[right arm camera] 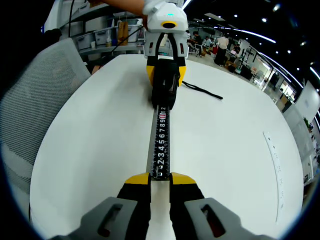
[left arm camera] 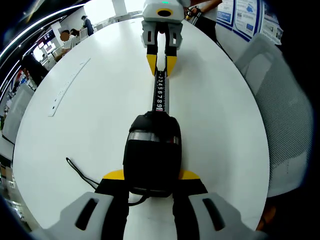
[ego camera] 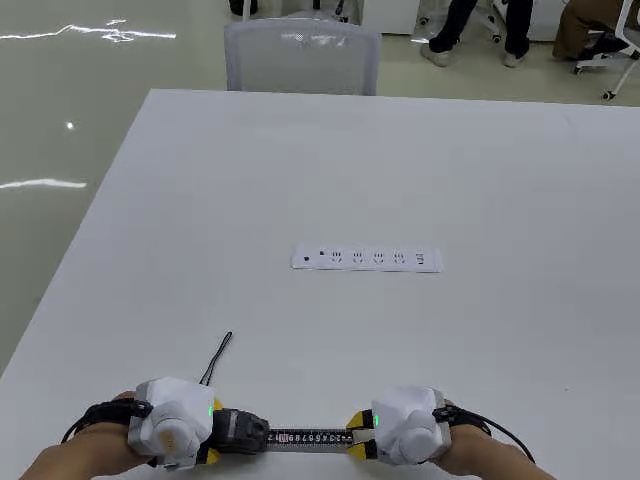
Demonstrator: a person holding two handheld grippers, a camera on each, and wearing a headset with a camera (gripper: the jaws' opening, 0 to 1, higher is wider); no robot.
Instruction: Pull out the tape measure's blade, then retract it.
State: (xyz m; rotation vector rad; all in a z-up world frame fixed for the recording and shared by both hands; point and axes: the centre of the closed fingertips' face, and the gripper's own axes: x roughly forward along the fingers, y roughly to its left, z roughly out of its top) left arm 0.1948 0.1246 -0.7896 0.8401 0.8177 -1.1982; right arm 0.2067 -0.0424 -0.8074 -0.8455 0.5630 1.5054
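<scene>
A broad white table [ego camera: 420,160] carries a flat white power strip [ego camera: 366,258] at its middle. Beyond the power strip, at the far edge, stands a grey mesh-backed chair [ego camera: 300,55].

On the person's side of the power strip, well apart from it, two hand-held grippers face each other. The left gripper [left arm camera: 151,175], nearer than the strip's left end, has its yellow-tipped jaws clamped on the sides of a black tape measure case [left arm camera: 152,150]. The right gripper [right arm camera: 160,180], nearer than the strip's middle, pinches the tip of the white numbered steel blade [right arm camera: 160,145]. The blade runs straight and low over the table between them, with printed numbers up to about twelve showing.

A thin black wrist strap [ego camera: 216,358] trails from the case toward the power strip.

The pull-out step appears under way, with only a short length drawn. The next move likely calls for holding the case steady and keeping the blade straight, whether it is drawn further or fed back.
</scene>
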